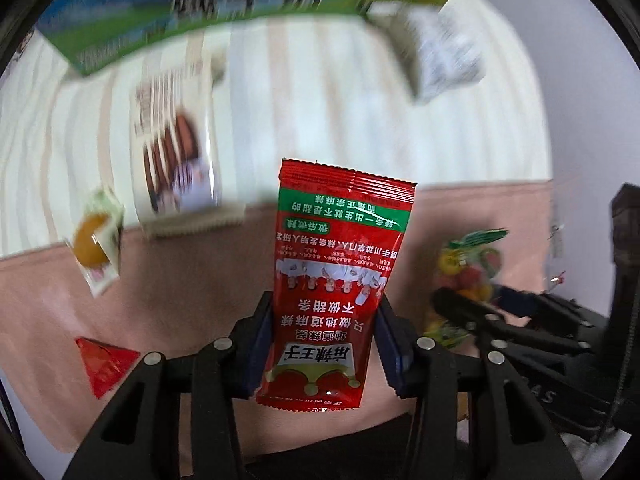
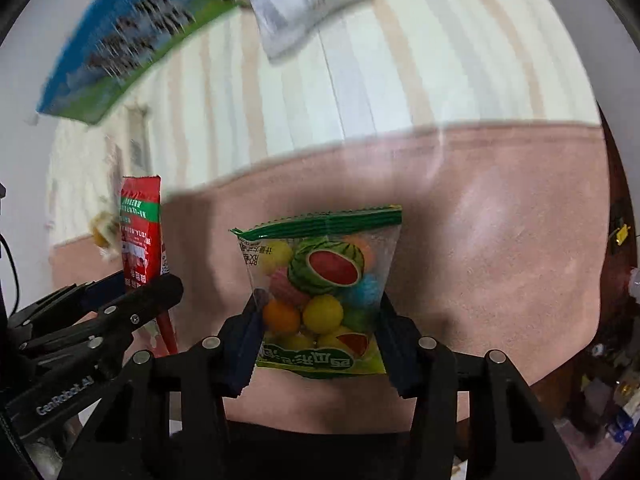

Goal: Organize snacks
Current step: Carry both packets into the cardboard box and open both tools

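Snacks in hand: left gripper (image 1: 326,340) pinching red spicy-strip packet (image 1: 340,264); right gripper (image 2: 318,336) pinching clear candy bag (image 2: 324,280), both above pink cloth (image 2: 480,240).

A: The spicy strip packet (image 1: 340,280) is red with a green band near its top and white lettering.

B: And the candy bag (image 2: 322,280)?

A: Clear, green-edged, printed with a watermelon; balls inside yellow, orange, blue, pink. The cloth (image 2: 480,220) is pink near us, cream with beige stripes further off.

B: The box (image 1: 200,0)?

A: Blue and green.
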`<state>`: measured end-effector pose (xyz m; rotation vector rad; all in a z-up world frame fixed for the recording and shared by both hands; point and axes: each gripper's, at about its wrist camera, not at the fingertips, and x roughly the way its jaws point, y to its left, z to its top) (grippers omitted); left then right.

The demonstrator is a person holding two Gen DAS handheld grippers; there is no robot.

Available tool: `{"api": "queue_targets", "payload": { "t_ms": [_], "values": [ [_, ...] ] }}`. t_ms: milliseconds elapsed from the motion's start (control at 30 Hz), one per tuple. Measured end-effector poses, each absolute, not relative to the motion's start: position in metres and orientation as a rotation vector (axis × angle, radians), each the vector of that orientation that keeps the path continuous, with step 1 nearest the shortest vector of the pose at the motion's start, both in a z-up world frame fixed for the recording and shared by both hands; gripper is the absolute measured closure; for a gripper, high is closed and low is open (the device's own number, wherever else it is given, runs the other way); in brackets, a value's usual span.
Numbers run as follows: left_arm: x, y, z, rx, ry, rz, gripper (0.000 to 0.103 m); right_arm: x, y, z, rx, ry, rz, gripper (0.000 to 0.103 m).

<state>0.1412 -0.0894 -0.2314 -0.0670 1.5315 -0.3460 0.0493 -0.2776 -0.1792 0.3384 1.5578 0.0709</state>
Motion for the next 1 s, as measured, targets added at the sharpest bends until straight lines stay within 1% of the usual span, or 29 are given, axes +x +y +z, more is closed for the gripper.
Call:
{"api": "queue_targets", "payload": {
  "t_ms": [200,333,467,567,733,867,1000],
  "values": [
    [0.176,-0.082,-0.154,-0.181,1.389,-0.408,0.059,0.086,-0.299,-0.106,0.398,1.426,0.126,0.049],
    [0.215,-0.059,-0.107,-0.254,1.303,-0.426,0.059,0.122,-0.302,-0.054,0.413,1.326,0.183,0.049],
    [0.25,-0.039,-0.084,-0.271,1.247,-0.396,0.059,0.171,-0.272,-0.024,0.396,1.255,0.217,0.049],
    [0.276,-0.03,-0.063,-0.267,1.227,-0.355,0.059,0.212,-0.267,-0.005,0.363,1.203,0.213,0.049],
    [0.329,-0.025,-0.072,-0.322,1.279,-0.322,0.059,0.275,-0.254,-0.003,0.309,1.203,0.191,0.049],
    [0.369,-0.028,-0.097,-0.4,1.349,-0.313,0.059,0.314,-0.249,-0.022,0.268,1.241,0.15,0.049],
    [0.395,-0.038,-0.125,-0.459,1.419,-0.322,0.059,0.331,-0.247,-0.041,0.245,1.277,0.135,0.049]
  ]
}}
